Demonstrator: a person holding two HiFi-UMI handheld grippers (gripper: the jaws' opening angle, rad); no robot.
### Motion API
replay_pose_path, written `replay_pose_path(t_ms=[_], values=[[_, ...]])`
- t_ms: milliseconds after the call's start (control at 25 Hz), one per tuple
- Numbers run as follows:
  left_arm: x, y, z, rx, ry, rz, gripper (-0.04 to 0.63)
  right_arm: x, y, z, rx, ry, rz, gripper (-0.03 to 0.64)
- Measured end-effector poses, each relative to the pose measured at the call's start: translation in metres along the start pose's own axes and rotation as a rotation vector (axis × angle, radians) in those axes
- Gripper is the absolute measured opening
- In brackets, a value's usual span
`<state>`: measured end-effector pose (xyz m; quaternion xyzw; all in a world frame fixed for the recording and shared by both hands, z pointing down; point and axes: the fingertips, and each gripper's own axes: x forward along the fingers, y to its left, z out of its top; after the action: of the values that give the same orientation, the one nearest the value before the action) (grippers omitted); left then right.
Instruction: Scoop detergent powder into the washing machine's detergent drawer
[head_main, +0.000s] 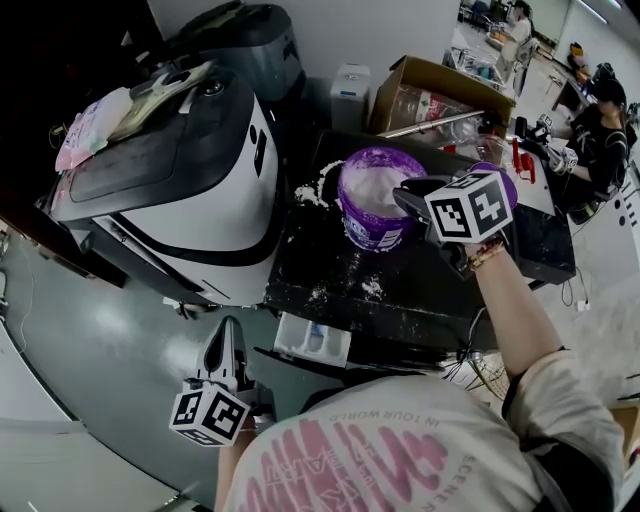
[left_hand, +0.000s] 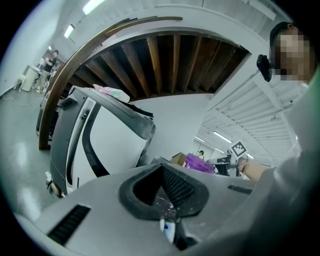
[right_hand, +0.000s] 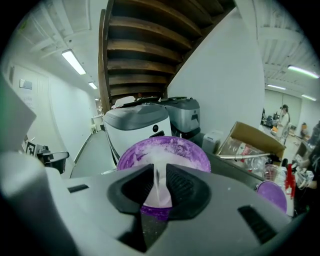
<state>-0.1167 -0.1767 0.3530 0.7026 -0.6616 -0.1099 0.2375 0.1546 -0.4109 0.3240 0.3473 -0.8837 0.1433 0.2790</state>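
A purple bucket (head_main: 372, 235) of white detergent powder (head_main: 375, 190) stands on a black table (head_main: 420, 290). My right gripper (head_main: 400, 192) hangs over its rim, jaws pointing into the powder. In the right gripper view the bucket (right_hand: 200, 155) fills the space past the jaws, and the right gripper (right_hand: 159, 187) is shut on a thin white scoop handle (right_hand: 156, 182). The white washing machine (head_main: 190, 190) stands left of the table. A white tray with a blue part (head_main: 313, 340), seemingly the detergent drawer, juts out below the table's front edge. My left gripper (head_main: 228, 332) is low, left of it, shut and empty.
Spilled powder (head_main: 315, 190) lies on the table beside the bucket. A cardboard box (head_main: 440, 95) and a purple lid (right_hand: 272, 195) sit behind and right of it. A dark second machine (head_main: 250, 40) stands at the back. Another person (head_main: 600, 130) sits far right.
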Motion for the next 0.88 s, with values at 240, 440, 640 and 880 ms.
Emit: replay_pose_path(t_ms=[240,440,640,880], values=[[0.0003,0.0041,0.0008,-0.005,0.000,-0.005,0.002,0.0008,0.0005,0.0001,-0.001,0.001,-0.018,0.077],[-0.0003,0.0056,0.0010,-0.007,0.003,-0.009,0.002,-0.0014,-0.0009,0.0039,0.023,-0.017,-0.033,0.047],[-0.0021,0.0089,0.0011,-0.018,0.002,-0.003,0.002,-0.0040,-0.0012,0.0057,0.047,-0.025,-0.036,0.018],[-0.0014,0.0098,-0.0005,-0.026,0.008,-0.008,0.002,-0.0043,0.0025,0.0058,0.076,-0.036,-0.020,0.011]])
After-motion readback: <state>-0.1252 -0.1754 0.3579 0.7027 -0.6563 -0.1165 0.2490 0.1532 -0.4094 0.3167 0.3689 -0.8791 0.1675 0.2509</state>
